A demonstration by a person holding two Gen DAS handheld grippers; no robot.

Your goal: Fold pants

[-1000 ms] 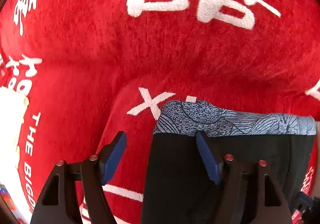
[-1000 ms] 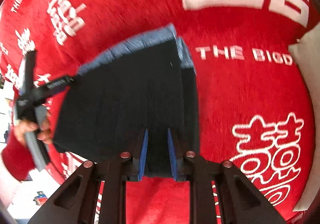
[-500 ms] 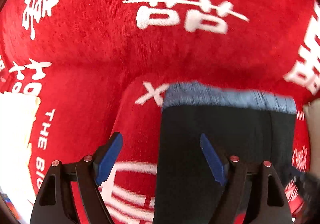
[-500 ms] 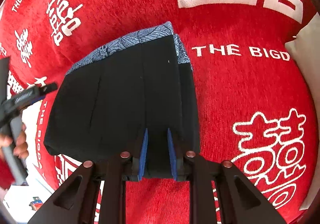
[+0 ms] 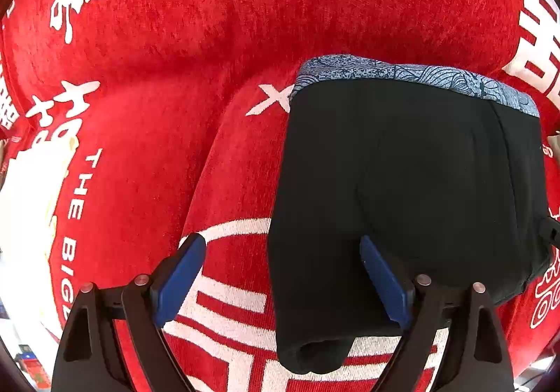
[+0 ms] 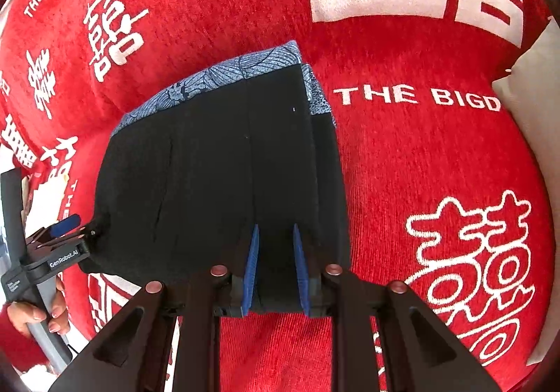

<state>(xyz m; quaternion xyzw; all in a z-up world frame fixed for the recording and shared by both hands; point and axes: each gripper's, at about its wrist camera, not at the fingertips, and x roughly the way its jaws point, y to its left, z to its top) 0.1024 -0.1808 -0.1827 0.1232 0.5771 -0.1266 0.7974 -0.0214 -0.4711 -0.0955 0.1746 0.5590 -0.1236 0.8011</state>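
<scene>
The black pants point(image 5: 413, 189) with a blue patterned waistband point(image 5: 413, 75) lie folded into a compact stack on the red cloth; they also show in the right wrist view point(image 6: 217, 175). My left gripper point(image 5: 283, 280) is open and empty, its jaws wide over the stack's near left edge. It also shows in the right wrist view point(image 6: 66, 231) at the stack's left corner. My right gripper point(image 6: 276, 266) is shut on the near edge of the pants.
A red cloth point(image 5: 175, 42) with white characters and lettering covers the surface; it also shows in the right wrist view point(image 6: 420, 164). A white pillow-like item point(image 6: 532, 84) lies at the right edge. A pale object point(image 5: 28, 210) lies at the left.
My left gripper has pulled back toward the stack's near left edge, still open. The right gripper stays clamped on the pants, which have settled flat.
</scene>
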